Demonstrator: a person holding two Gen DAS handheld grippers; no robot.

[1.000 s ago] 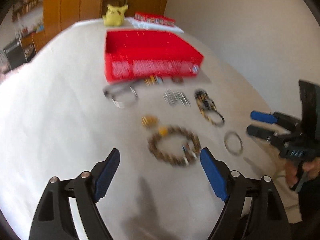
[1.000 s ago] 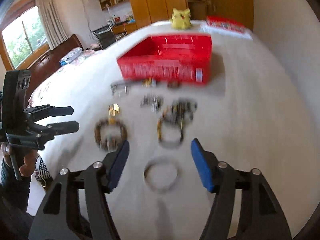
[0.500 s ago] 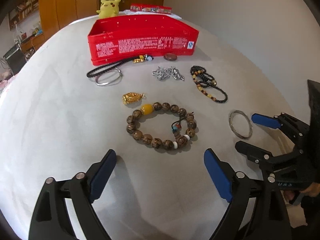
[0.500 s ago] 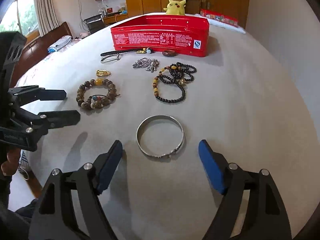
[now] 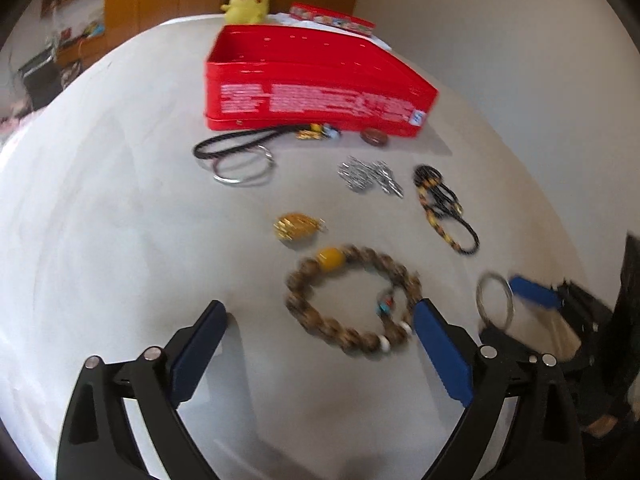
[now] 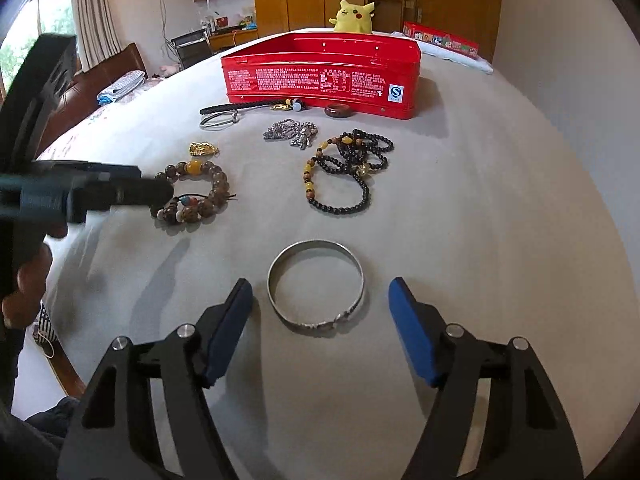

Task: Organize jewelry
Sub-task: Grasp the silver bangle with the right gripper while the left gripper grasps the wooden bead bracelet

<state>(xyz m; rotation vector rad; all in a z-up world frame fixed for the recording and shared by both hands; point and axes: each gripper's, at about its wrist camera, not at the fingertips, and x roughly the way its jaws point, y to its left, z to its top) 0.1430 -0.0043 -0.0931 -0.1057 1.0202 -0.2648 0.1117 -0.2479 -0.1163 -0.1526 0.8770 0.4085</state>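
Note:
A red tin [image 5: 312,96] [image 6: 324,76] stands open at the far side of the table. Jewelry lies in front of it. A brown bead bracelet [image 5: 352,304] [image 6: 192,192] lies just ahead of my open left gripper [image 5: 320,360], nearer its right finger. A silver bangle [image 6: 316,288] [image 5: 494,300] lies between the fingertips of my open right gripper [image 6: 320,320]. A black and amber bead necklace [image 6: 344,172] [image 5: 444,208], a silver chain [image 6: 292,132] [image 5: 368,176], a gold pendant [image 6: 204,148] [image 5: 298,226], a black cord with a ring [image 6: 224,114] [image 5: 240,156] and a brown ring [image 6: 338,111] lie further off.
A yellow plush toy [image 6: 354,16] and a flat red box [image 6: 440,42] sit behind the tin. The table edge [image 6: 52,320] runs down the left in the right wrist view, with a chair [image 6: 100,84] beyond it. A wall stands to the right.
The left gripper has moved forward and left, so the bead bracelet is now at its right fingertip. The right gripper has closed in on the silver bangle. Both stay open.

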